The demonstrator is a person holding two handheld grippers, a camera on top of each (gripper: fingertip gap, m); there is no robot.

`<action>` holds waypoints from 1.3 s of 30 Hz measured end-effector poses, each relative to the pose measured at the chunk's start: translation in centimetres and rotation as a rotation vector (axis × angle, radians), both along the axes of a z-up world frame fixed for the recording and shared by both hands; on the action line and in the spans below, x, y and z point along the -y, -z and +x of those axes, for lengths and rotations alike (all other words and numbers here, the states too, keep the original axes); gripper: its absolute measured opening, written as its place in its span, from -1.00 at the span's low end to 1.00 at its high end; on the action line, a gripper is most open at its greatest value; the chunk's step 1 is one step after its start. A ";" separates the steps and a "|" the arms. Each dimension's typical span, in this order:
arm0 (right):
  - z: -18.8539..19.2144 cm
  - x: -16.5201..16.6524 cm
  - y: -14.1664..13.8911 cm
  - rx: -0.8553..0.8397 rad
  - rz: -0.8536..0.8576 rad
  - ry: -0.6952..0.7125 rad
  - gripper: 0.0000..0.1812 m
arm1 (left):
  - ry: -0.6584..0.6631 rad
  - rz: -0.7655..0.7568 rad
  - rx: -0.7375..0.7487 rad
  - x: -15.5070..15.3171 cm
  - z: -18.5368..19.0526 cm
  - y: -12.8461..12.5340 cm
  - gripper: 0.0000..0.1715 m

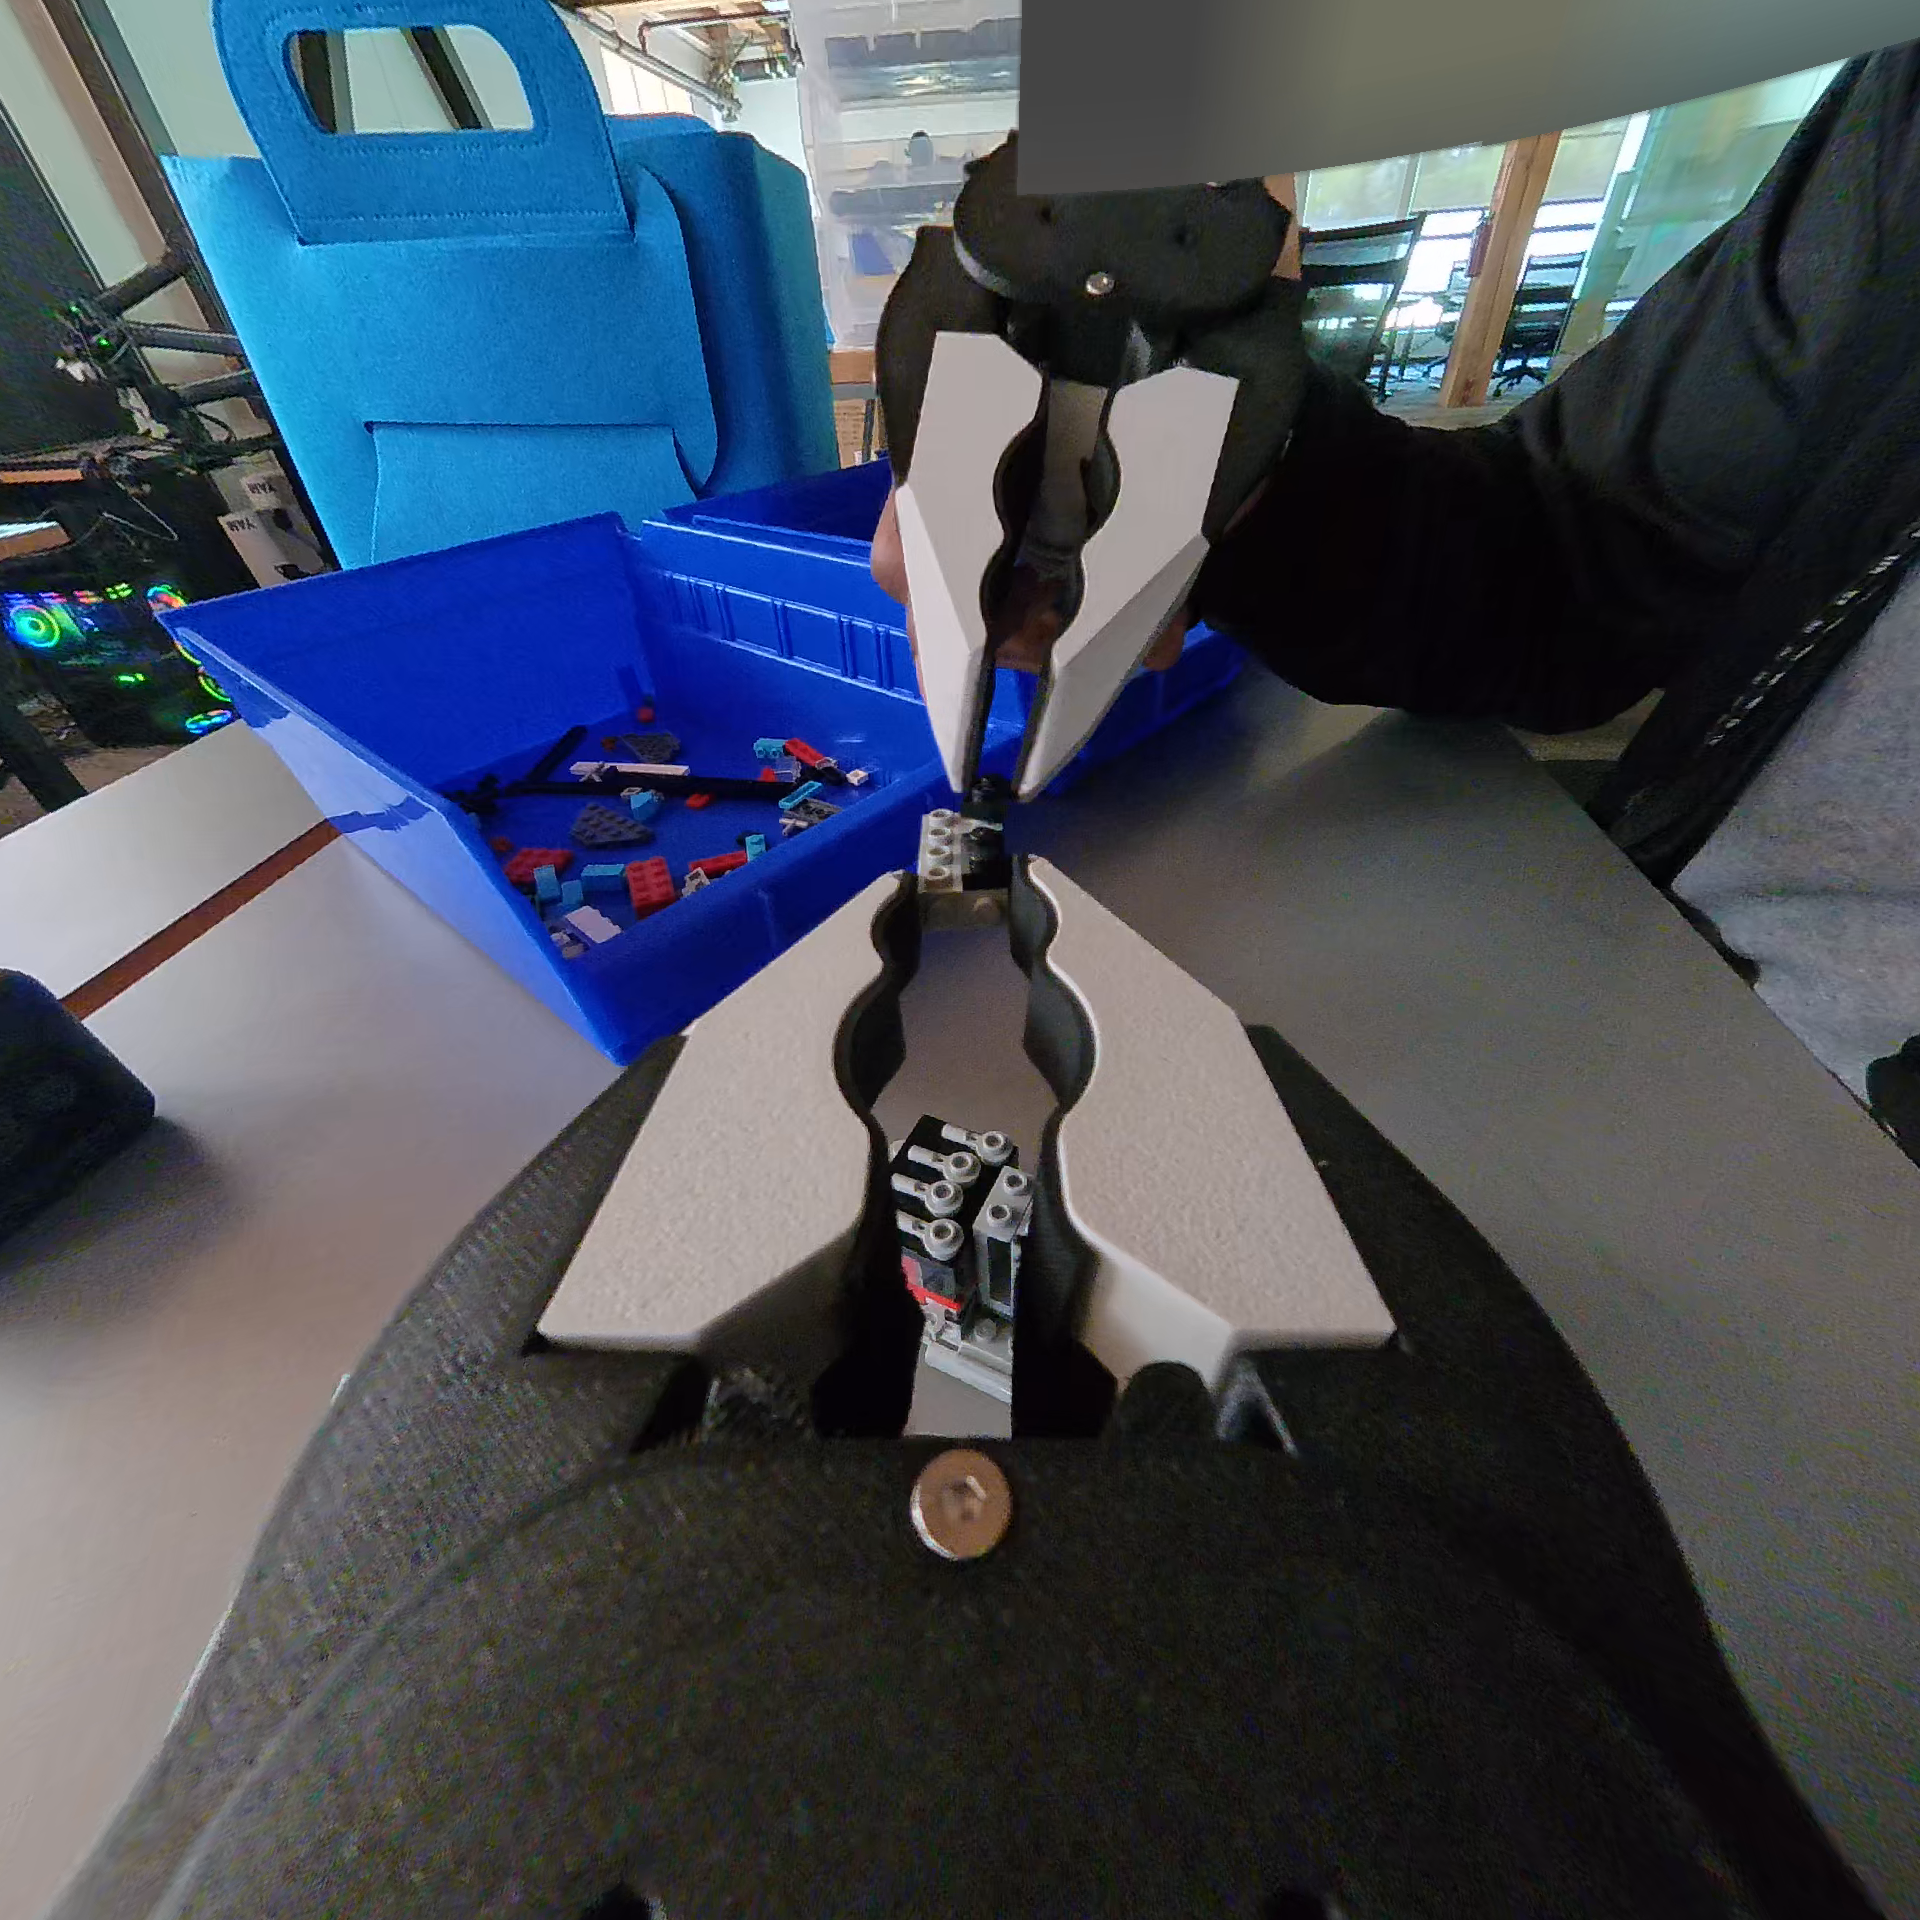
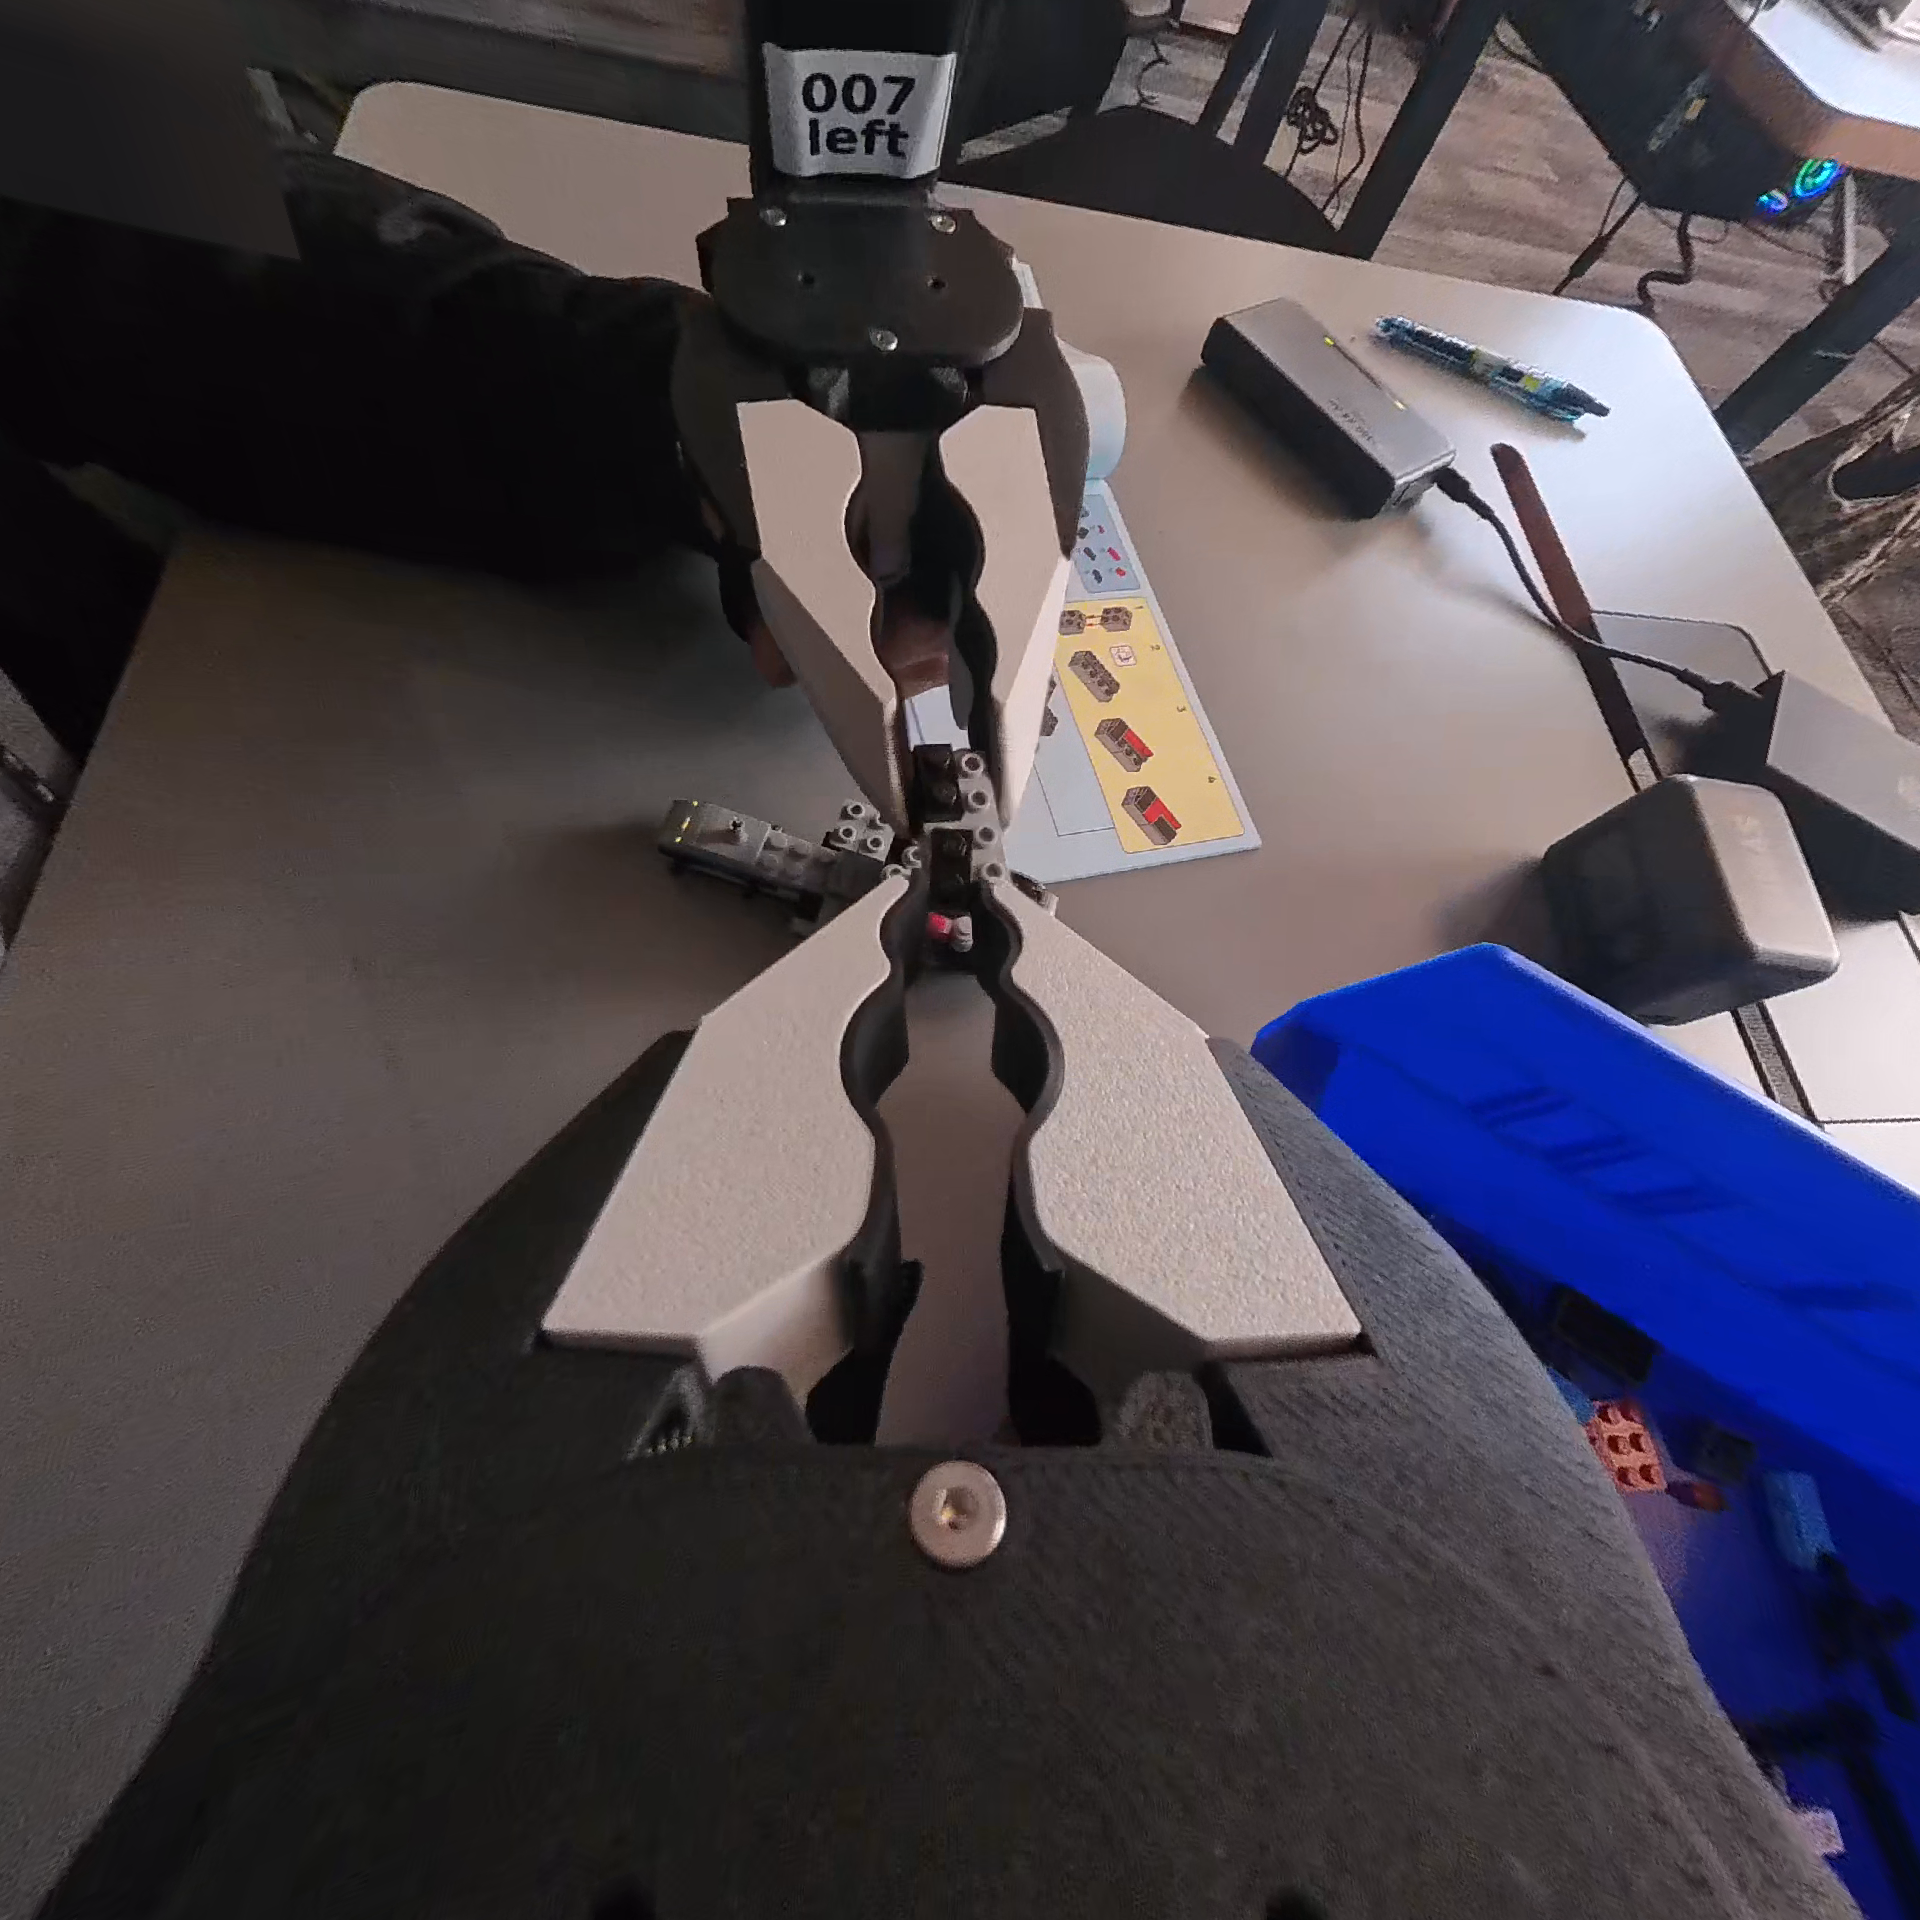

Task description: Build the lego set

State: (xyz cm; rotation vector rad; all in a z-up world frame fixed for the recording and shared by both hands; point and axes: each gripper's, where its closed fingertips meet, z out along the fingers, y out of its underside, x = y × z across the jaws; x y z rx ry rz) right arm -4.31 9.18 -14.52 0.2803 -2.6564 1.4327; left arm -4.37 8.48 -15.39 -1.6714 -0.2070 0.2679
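Observation:
My left gripper (image 1: 964, 883) is shut on a small grey-and-black lego sub-assembly (image 1: 951, 852), held above the grey table (image 1: 1351, 1039). My right gripper (image 1: 987, 792) comes from above, tip to tip with it, shut on a small black piece (image 1: 987, 810) that touches the sub-assembly. In the right wrist view my right gripper (image 2: 951, 883) grips the black piece (image 2: 951, 868), with a red part (image 2: 940, 925) just behind it. The left gripper (image 2: 945, 800) faces it with the studded grey sub-assembly (image 2: 971, 790). A larger grey lego model (image 2: 748, 852) lies on the table below; it also shows through my left fingers' gap (image 1: 961, 1236).
A blue bin (image 1: 416, 665) with several loose red, blue, grey and black pieces (image 1: 644, 831) stands at the left; its rim shows in the right wrist view (image 2: 1558, 1143). An instruction booklet (image 2: 1143, 727), a grey box (image 2: 1330, 405), a blue pen (image 2: 1486, 369) and a grey cube (image 2: 1683, 894) lie beyond. A blue felt bag (image 1: 499, 364) stands behind the bin. My left and right fingertips are right by each other. The grey cube (image 2: 1683, 894) is about 25 cm from both grippers' fingertips.

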 end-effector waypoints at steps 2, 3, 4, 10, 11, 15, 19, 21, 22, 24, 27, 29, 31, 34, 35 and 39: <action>0.0 0.0 0.1 0.004 0.001 -0.002 -0.91 | 0.002 0.000 0.000 0.0 0.0 0.0 -0.80; -0.1 0.0 0.1 0.006 0.000 -0.003 -0.91 | 0.003 0.001 0.000 -0.1 0.0 0.0 -0.80; -0.1 0.0 0.1 0.006 -0.001 -0.003 -0.91 | 0.002 0.001 0.000 -0.1 0.0 0.0 -0.80; 0.1 0.1 0.3 0.009 0.003 -0.013 -0.91 | 0.008 -0.007 0.001 -0.3 0.1 0.2 -0.80; 0.1 0.1 0.4 0.009 0.004 -0.014 -0.91 | 0.009 -0.008 0.001 -0.3 0.1 0.3 -0.80; 0.2 0.2 0.4 0.003 0.003 -0.019 -0.90 | 0.015 -0.004 0.004 -0.3 0.2 0.3 -0.80; 0.2 0.2 0.4 0.003 0.000 -0.027 -0.90 | 0.019 0.000 0.004 -0.4 0.3 0.2 -0.80; 0.3 0.2 0.4 0.005 -0.001 -0.030 -0.89 | 0.020 0.003 0.005 -0.4 0.3 0.2 -0.80; 0.3 0.3 0.4 0.006 -0.003 -0.030 -0.88 | 0.020 0.003 0.006 -0.4 0.3 0.2 -0.80; 0.3 0.3 0.4 0.010 -0.005 -0.029 -0.88 | 0.020 0.005 0.007 -0.4 0.3 0.2 -0.80; 0.3 0.4 0.4 0.012 -0.012 -0.030 -0.87 | 0.021 0.011 0.010 -0.4 0.3 0.1 -0.80; 0.2 0.4 0.3 0.012 -0.015 -0.028 -0.86 | 0.020 0.013 0.012 -0.4 0.3 0.1 -0.80; 0.1 0.4 0.2 0.013 -0.022 -0.022 -0.85 | 0.020 0.016 0.013 -0.4 0.2 0.1 -0.80; -0.1 0.3 0.0 -0.003 -0.046 -0.013 -0.75 | 0.011 0.026 0.024 -0.2 0.0 -0.1 -0.80; -0.2 0.3 -0.2 -0.019 -0.068 -0.013 -0.70 | 0.002 0.029 0.032 -0.1 -0.1 -0.1 -0.80; -1.0 -0.1 -1.0 -0.194 -0.238 0.063 -0.64 | -0.036 0.051 0.058 0.5 -0.8 -0.5 -0.80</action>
